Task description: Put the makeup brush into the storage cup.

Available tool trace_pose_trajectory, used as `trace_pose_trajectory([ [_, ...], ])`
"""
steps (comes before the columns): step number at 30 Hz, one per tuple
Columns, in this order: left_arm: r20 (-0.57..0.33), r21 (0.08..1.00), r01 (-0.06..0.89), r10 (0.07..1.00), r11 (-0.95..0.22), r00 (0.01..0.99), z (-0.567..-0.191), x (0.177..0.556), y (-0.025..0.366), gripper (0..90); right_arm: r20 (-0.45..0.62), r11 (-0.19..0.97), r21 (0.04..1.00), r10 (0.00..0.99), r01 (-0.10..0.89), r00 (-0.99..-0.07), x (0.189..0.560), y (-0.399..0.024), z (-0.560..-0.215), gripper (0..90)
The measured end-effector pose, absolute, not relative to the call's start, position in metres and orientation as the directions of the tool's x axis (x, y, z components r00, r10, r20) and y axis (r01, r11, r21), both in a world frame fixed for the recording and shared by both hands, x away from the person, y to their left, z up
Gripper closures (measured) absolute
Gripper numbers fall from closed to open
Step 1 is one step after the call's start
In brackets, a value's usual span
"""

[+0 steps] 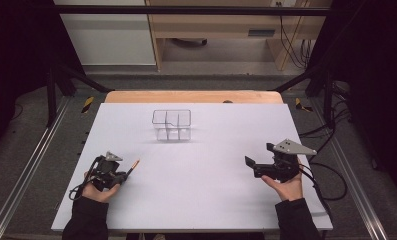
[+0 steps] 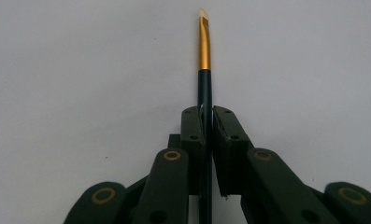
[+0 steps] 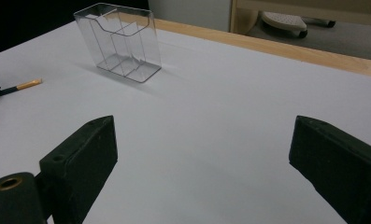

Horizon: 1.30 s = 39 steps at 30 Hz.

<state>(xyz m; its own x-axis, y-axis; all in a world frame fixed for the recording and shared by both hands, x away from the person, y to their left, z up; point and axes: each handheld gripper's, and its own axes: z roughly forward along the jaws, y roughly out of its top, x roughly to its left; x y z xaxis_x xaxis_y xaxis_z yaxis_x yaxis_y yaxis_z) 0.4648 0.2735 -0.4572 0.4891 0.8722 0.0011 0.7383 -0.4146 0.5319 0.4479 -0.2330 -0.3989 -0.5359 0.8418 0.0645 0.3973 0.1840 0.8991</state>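
The step in hand looks like the pick-up of a small brush (image 2: pixel 204 56); the left gripper (image 1: pixel 122 176), at the lower left of the high view, has its fingers (image 2: pixel 192 128) clamped on the dark handle, with the gold ferrule and pale angled tip standing out beyond them toward the upper middle of the left gripper view; in the high view the brush tip points up and to the right, low over the white table (image 1: pixel 201 200), though whether it touches the surface I cannot tell. The right gripper (image 1: pixel 250 164) sits at the lower right of the high view, its fingers (image 3: pixel 82 154) wide apart with nothing between them, resting idle near the table's right edge. A clear plastic organiser (image 1: pixel 171 125) with several compartments stands upright near the far middle of the table, well apart from both grippers; it appears empty. My reading is that the grasp is made and the carry comes next; that calls for lifting the brush clear, bringing it up toward the organiser, tipping it upright over one compartment, and opening the fingers only once the handle is inside the rim; the light container could shift if knocked.
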Motion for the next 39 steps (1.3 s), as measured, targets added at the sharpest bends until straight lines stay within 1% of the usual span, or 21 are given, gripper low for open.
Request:
trace_pose_trajectory([
  [5, -0.003, 0.533, 0.736, 0.869, -0.417, 0.494, -0.457, 0.465, 0.274, 82.0, 0.068, 0.180, 0.900, 0.842, 0.396, -0.536, 0.448, -0.233, -0.398, 8.1],
  [6, -0.015, 0.534, 0.737, 0.868, -0.413, 0.497, -0.457, 0.465, 0.275, 80.2, 0.068, 0.179, 0.901, 0.841, 0.396, -0.536, 0.448, -0.233, -0.399, 8.1],
  [11, -0.041, 0.560, 0.734, 0.872, -0.385, 0.488, -0.448, 0.468, 0.279, 63.9, 0.067, 0.180, 0.899, 0.843, 0.398, -0.534, 0.448, -0.234, -0.399, 8.0],
  [15, -0.032, 0.558, 0.727, 0.865, -0.399, 0.500, -0.439, 0.470, 0.279, 52.3, 0.066, 0.182, 0.899, 0.842, 0.397, -0.535, 0.448, -0.235, -0.399, 7.9],
  [18, -0.025, 0.540, 0.724, 0.852, -0.428, 0.523, -0.432, 0.475, 0.277, 46.7, 0.070, 0.177, 0.900, 0.843, 0.398, -0.533, 0.448, -0.236, -0.398, 7.9],
  [20, -0.019, 0.532, 0.725, 0.849, -0.438, 0.527, -0.430, 0.477, 0.276, 44.8, 0.069, 0.176, 0.901, 0.845, 0.397, -0.530, 0.448, -0.237, -0.398, 7.9],
  [22, 0.010, 0.493, 0.732, 0.844, -0.470, 0.536, -0.426, 0.484, 0.275, 43.5, 0.069, 0.175, 0.901, 0.846, 0.397, -0.529, 0.448, -0.237, -0.398, 7.9],
  [23, 0.010, 0.493, 0.732, 0.844, -0.470, 0.536, -0.426, 0.484, 0.275, 42.6, 0.071, 0.174, 0.901, 0.845, 0.397, -0.530, 0.448, -0.238, -0.398, 7.9],
  [24, 0.034, 0.469, 0.734, 0.840, -0.491, 0.541, -0.425, 0.487, 0.273, 41.8, 0.072, 0.173, 0.901, 0.845, 0.398, -0.530, 0.448, -0.238, -0.398, 7.9],
  [32, 0.037, 0.408, 0.740, 0.819, -0.535, 0.572, -0.429, 0.494, 0.265, 39.0, 0.076, 0.171, 0.900, 0.844, 0.400, -0.532, 0.448, -0.238, -0.398, 7.9],
  [36, 0.032, 0.359, 0.756, 0.816, -0.548, 0.577, -0.434, 0.499, 0.262, 42.2, 0.074, 0.172, 0.901, 0.844, 0.399, -0.531, 0.448, -0.238, -0.398, 7.9],
  [39, 0.030, 0.331, 0.763, 0.815, -0.555, 0.579, -0.438, 0.500, 0.261, 48.0, 0.076, 0.171, 0.901, 0.843, 0.400, -0.532, 0.448, -0.237, -0.398, 7.9],
])
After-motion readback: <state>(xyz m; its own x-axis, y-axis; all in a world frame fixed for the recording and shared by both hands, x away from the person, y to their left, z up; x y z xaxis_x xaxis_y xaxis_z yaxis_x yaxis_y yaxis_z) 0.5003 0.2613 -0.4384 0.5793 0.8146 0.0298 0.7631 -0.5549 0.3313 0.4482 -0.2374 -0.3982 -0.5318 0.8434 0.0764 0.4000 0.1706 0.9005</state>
